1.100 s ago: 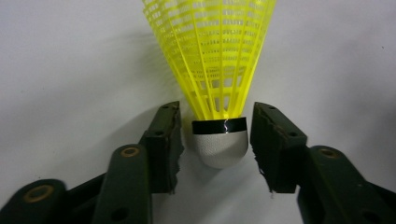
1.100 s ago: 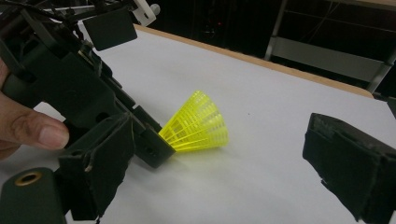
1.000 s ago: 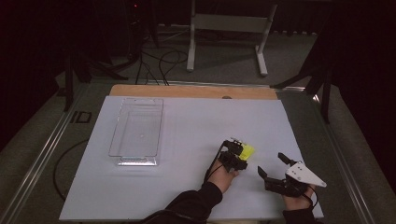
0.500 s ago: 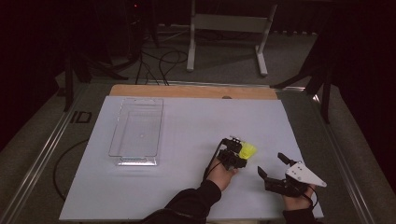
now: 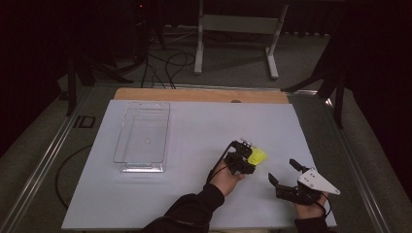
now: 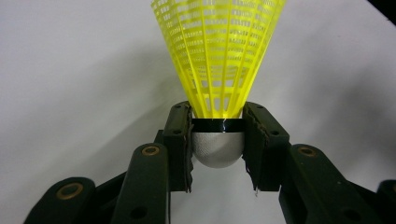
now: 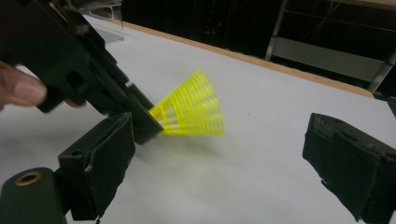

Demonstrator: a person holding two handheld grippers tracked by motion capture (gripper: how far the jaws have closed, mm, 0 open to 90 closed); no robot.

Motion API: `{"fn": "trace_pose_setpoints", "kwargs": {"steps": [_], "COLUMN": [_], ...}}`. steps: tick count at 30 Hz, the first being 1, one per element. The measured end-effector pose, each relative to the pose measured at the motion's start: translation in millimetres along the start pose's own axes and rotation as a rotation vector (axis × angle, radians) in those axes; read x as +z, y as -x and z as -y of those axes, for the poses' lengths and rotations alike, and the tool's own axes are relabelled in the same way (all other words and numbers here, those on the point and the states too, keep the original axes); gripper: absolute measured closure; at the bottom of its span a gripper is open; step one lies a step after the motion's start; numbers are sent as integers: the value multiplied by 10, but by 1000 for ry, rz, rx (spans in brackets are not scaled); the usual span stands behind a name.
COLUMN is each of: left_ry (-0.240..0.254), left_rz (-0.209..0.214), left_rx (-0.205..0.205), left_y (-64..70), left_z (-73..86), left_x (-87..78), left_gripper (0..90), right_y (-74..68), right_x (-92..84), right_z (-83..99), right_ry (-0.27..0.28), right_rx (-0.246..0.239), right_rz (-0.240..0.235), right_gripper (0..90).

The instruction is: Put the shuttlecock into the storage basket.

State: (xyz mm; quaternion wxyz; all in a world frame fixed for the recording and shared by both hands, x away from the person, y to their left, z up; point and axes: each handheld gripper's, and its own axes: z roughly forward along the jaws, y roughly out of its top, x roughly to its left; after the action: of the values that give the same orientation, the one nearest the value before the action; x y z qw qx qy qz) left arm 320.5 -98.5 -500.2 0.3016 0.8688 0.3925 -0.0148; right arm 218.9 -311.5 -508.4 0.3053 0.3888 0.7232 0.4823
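Note:
A yellow plastic shuttlecock (image 5: 257,155) with a pale rounded cork is held just above the white table surface (image 5: 194,194). My left gripper (image 5: 241,158) is shut on its cork; in the left gripper view the jaws (image 6: 217,140) press the cork from both sides, below the mesh skirt (image 6: 217,56). To the right, near the front edge, my right gripper (image 5: 282,170) is open and holds nothing. In the right gripper view its pads (image 7: 100,163) stand wide apart, with the shuttlecock (image 7: 194,112) and the left gripper (image 7: 88,74) ahead of them.
A clear plastic tray (image 5: 127,145) lies on the left half of the white surface. A wooden strip (image 5: 199,94) runs along the far edge. Behind the table stand a metal frame (image 5: 238,29) and cables on the floor.
The shuttlecock in my left gripper has shifted very slightly to the right. The right gripper has stayed in place, open.

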Motion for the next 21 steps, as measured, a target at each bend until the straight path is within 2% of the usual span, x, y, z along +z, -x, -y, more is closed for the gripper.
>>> {"fn": "trace_pose_setpoints", "kwargs": {"steps": [5, 14, 19, 21], "left_ry": [-46, -83, -104, -119], "left_rz": [16, 11, 29, 30], "left_rx": [58, 84, 100, 119], "left_y": [-80, -215, -282, -307], "left_z": [46, 103, 158, 175], "left_x": [-66, -203, -263, -292], "left_gripper": [655, 655, 655, 655], "right_y": [-4, -4, -6, -4], "right_x": [10, 21, 33, 39], "right_z": [4, 12, 20, 23], "right_ry": [-4, -11, -14, -17], "right_rx": [0, 2, 3, 4], "right_rz": [-1, -2, -12, -11], "right_gripper": [91, 91, 91, 91]}}
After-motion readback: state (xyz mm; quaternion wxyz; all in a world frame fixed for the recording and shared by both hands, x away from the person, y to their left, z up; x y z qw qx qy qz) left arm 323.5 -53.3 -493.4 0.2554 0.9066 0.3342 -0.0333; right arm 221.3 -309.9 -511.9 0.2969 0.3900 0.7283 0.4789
